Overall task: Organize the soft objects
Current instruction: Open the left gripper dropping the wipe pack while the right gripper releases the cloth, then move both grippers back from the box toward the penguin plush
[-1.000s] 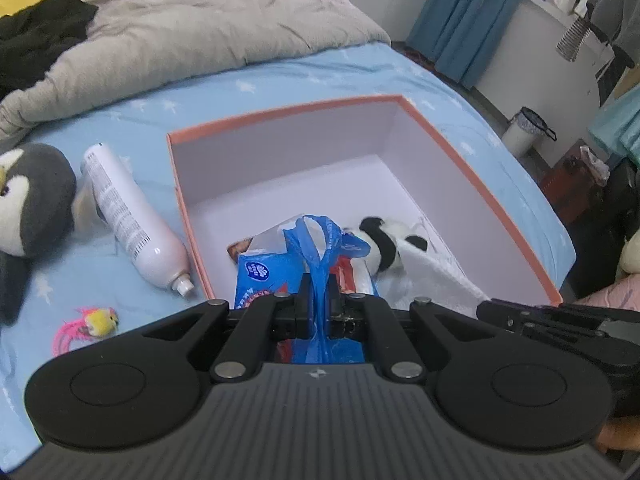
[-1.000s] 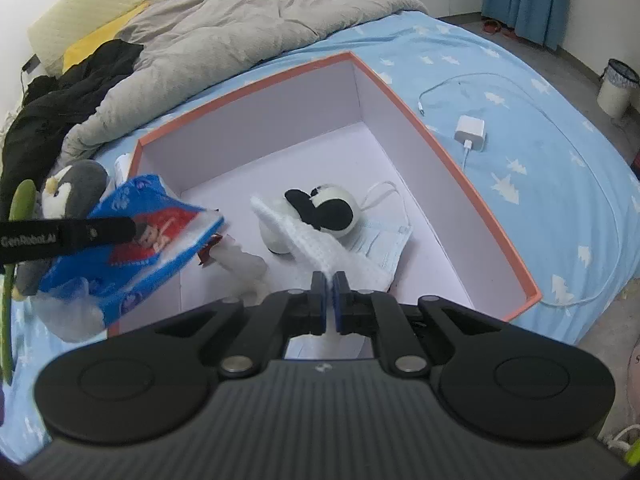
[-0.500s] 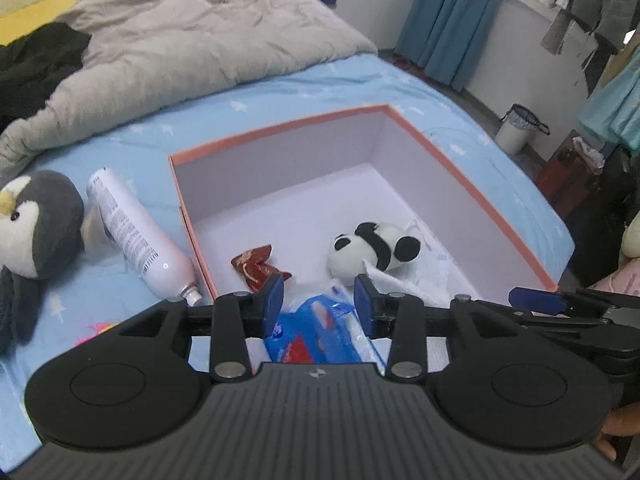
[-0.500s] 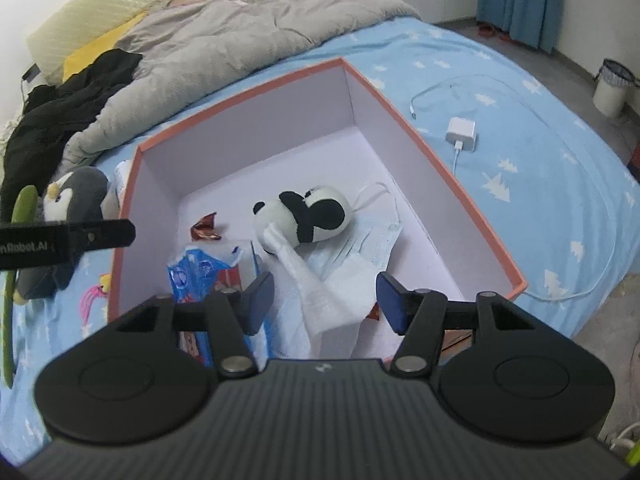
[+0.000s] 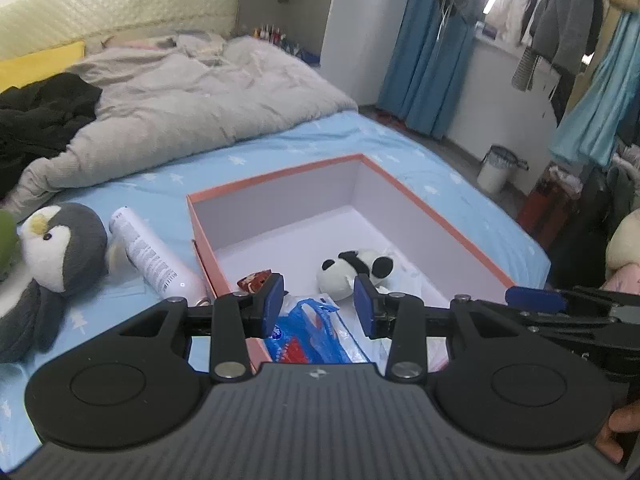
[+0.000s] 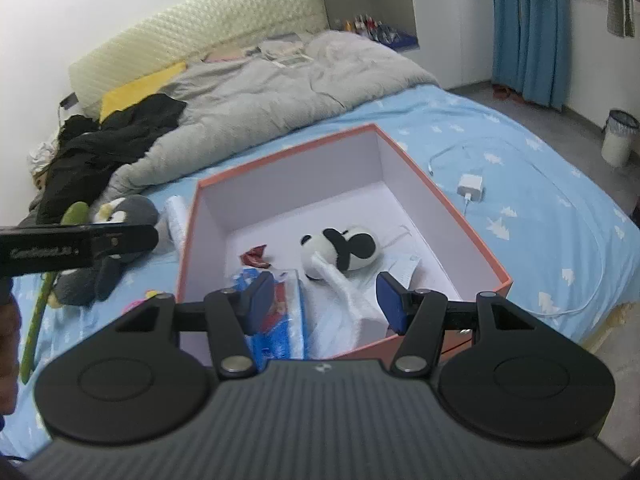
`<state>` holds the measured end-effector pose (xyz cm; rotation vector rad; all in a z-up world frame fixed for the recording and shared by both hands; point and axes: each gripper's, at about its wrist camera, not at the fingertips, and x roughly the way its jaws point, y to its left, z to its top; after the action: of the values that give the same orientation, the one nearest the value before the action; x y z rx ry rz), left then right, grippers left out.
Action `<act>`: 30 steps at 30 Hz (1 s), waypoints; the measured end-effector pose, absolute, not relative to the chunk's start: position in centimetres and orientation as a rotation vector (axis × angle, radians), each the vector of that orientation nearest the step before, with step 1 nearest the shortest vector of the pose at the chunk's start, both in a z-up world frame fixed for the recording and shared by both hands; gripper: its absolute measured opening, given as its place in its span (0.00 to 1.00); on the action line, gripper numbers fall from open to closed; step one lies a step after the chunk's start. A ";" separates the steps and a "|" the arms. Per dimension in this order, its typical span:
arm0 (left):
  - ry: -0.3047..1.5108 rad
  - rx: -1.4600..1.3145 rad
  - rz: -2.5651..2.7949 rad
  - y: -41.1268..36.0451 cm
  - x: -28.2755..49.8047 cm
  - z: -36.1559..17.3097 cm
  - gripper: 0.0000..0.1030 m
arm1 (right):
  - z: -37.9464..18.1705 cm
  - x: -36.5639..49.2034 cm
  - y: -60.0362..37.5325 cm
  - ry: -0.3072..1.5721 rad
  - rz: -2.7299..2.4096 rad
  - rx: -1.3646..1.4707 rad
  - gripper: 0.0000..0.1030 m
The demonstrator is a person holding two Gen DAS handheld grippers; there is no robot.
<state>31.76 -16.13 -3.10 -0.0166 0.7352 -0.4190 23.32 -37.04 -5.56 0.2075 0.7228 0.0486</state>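
Observation:
An orange-rimmed box [image 5: 276, 176] [image 6: 288, 152] with a white inside lies on the blue bed. Inside it are a panda plush [image 5: 352, 270] [image 6: 344, 248], a blue tissue pack [image 5: 308, 336] [image 6: 280, 320], a white cloth [image 6: 344, 300], a face mask [image 6: 404, 266] and a small red wrapper [image 5: 254, 280] [image 6: 254, 258]. My left gripper [image 5: 319, 304] hangs open above the tissue pack, holding nothing. My right gripper [image 6: 325, 300] is open above the white cloth, also holding nothing. Left of the box lies a grey penguin plush [image 5: 60, 248] [image 6: 128, 210].
A white spray bottle [image 5: 152, 256] [image 6: 176, 216] lies between penguin and box. A white charger [image 6: 471, 185] with its cable sits right of the box. A grey duvet [image 5: 180, 96] and black clothes [image 6: 108, 140] cover the far bed. A bin [image 5: 500, 168] stands on the floor.
Both grippers opened: the left let the blue tissue pack drop into the box, the right let go of the white cloth. Both then drew back and upward from the box.

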 end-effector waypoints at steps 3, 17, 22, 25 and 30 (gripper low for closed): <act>0.707 -0.034 -0.410 -15.2 30.2 -2.7 0.43 | -5.2 21.7 -36.6 0.677 0.049 0.212 0.57; 0.619 -0.036 -0.397 -12.5 21.4 -2.6 0.43 | -5.7 15.1 -34.6 0.576 0.082 0.265 0.58; 0.624 -0.072 -0.381 -10.4 19.1 -3.1 0.43 | -5.9 13.3 -33.0 0.568 0.101 0.226 0.58; 0.619 -0.102 -0.361 -9.0 17.8 -3.0 0.43 | -6.0 12.6 -32.0 0.578 0.119 0.214 0.58; 0.619 -0.108 -0.334 -7.3 15.9 -3.1 0.43 | -5.8 11.1 -30.7 0.579 0.153 0.196 0.58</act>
<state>15.94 -7.29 -3.14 -0.1075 0.6186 -0.3340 11.10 -30.67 -5.78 0.1961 0.5786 0.1526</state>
